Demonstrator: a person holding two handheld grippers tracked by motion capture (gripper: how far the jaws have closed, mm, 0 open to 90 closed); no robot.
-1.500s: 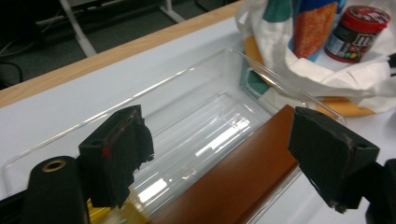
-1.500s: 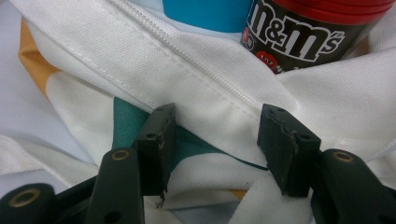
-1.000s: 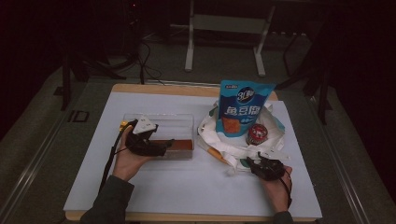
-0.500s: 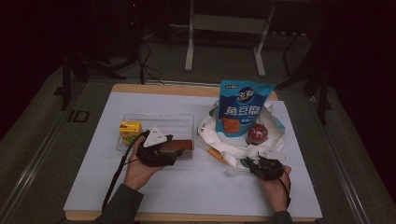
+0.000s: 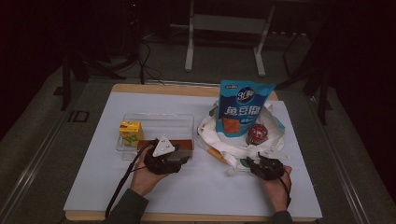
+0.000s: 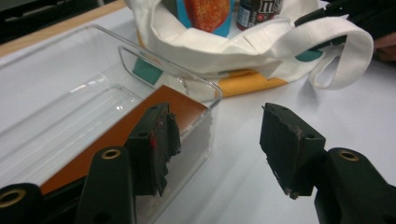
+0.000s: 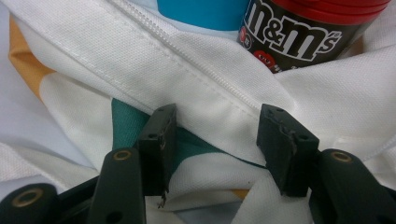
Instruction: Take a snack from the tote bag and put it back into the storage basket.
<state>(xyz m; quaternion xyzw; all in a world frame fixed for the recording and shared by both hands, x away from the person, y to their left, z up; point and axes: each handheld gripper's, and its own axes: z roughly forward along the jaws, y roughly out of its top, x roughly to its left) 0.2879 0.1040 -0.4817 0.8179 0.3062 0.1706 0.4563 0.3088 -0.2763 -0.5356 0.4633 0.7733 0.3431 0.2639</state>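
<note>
The left gripper [image 5: 180,156], fingers half spread and just closing, straddles the clear box [image 5: 156,122] wall by a brown bar [image 6: 159,105], likely to grip next; right gripper [image 5: 261,161] fingers spread around the tote bag [image 7: 196,70] rim.

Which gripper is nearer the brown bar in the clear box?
Left. The left gripper is at the brown bar in the clear box; the right gripper is at the tote bag.

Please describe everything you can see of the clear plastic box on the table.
The clear plastic box is a shallow, open rectangular tray with rounded corners, lying flat on the white table cover, left of the cloth bag. A yellow carton stands at its left end; a brown slab lies along its near wall. The left tool straddles its right corner.
</note>
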